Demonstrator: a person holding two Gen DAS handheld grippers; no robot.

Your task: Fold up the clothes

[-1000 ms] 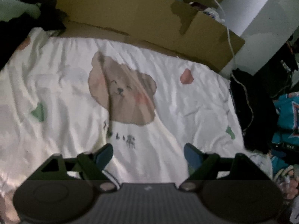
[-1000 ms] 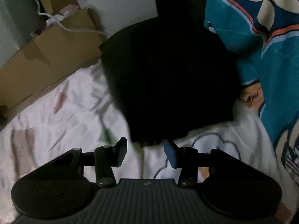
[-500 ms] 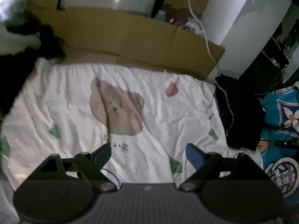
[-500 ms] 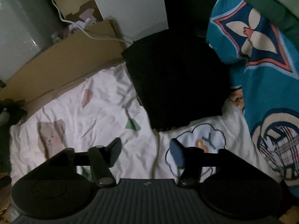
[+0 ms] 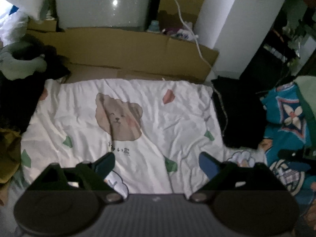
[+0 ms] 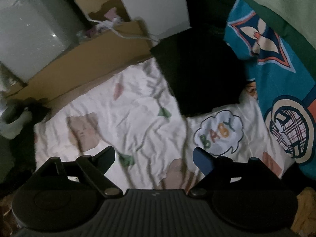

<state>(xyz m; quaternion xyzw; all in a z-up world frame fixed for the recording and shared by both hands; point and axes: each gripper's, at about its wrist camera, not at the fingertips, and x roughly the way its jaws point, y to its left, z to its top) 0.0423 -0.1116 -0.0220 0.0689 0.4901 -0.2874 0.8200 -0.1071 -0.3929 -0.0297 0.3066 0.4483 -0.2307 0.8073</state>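
Observation:
A black folded garment (image 6: 199, 79) lies at the right edge of a white sheet (image 6: 128, 114) printed with a bear; in the left wrist view the black garment (image 5: 237, 116) sits right of the white sheet (image 5: 158, 118). My left gripper (image 5: 156, 164) hangs high above the sheet, its jaws opening wide with nothing between them. My right gripper (image 6: 154, 157) also hovers above the sheet, below the black garment and clear of it, jaws opening with nothing between them.
A cardboard wall (image 5: 128, 49) borders the far side of the sheet, with a white cable (image 5: 199, 49) over it. A teal patterned cloth (image 6: 276, 79) lies to the right. Dark and green clothes (image 5: 21, 63) pile at the left; a mustard cloth (image 5: 7, 154) lies lower left.
Both grippers have risen away from the bed, so more of the room shows. The right gripper's jaws spread from near the black garment's edge to wide; the left opened a little more.

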